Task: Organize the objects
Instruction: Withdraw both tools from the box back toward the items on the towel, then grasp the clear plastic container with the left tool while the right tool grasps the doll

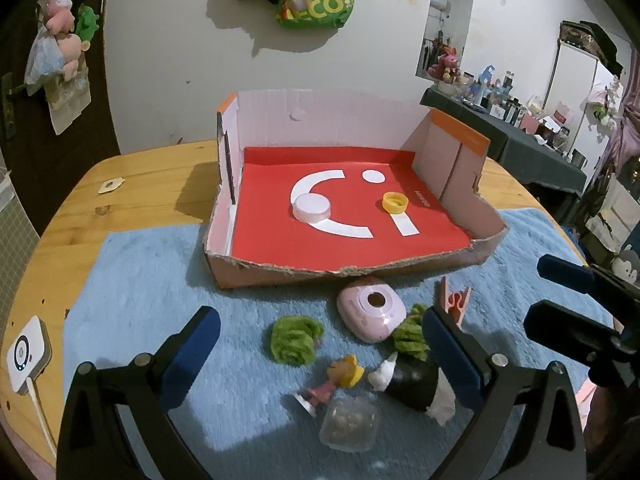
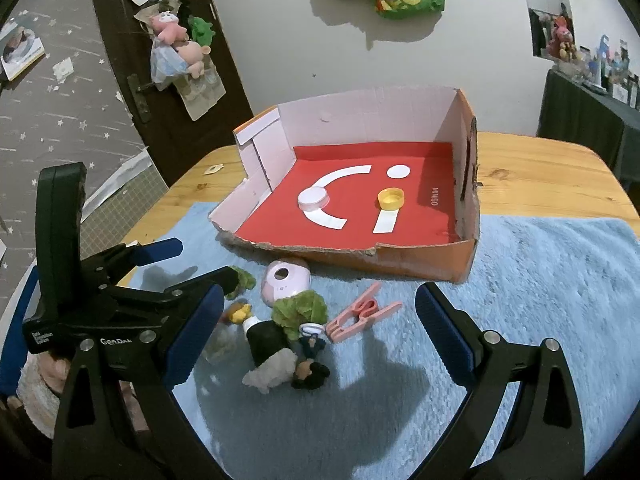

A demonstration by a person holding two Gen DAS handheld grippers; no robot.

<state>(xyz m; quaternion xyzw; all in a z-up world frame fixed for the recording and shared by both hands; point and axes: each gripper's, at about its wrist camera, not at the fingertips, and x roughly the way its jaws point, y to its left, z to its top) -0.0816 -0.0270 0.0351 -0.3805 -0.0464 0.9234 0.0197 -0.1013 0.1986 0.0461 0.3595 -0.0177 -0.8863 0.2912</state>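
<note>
Clearly, on our worktop (image 1: 72, 208) the blue towel (image 1: 160, 280) carries the cardboard box (image 2: 460, 256) at twelve o'clock, holding a white lid (image 2: 313, 199) and yellow cap (image 2: 391, 199). Loose clutter sits at six: pink gadget (image 2: 282, 282), clothespin (image 2: 362, 316), green scrunchies (image 1: 294, 338), figurines. Our left gripper (image 1: 320, 344) and right gripper (image 2: 320, 328) hover with fingers released, empty. Crowded pieces could snag together when we pinch one.

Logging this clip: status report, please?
Left gripper open, empty. Right gripper open, empty. Box holds white lid and yellow cap; other items loose on blue towel. Nothing blocking.
</note>
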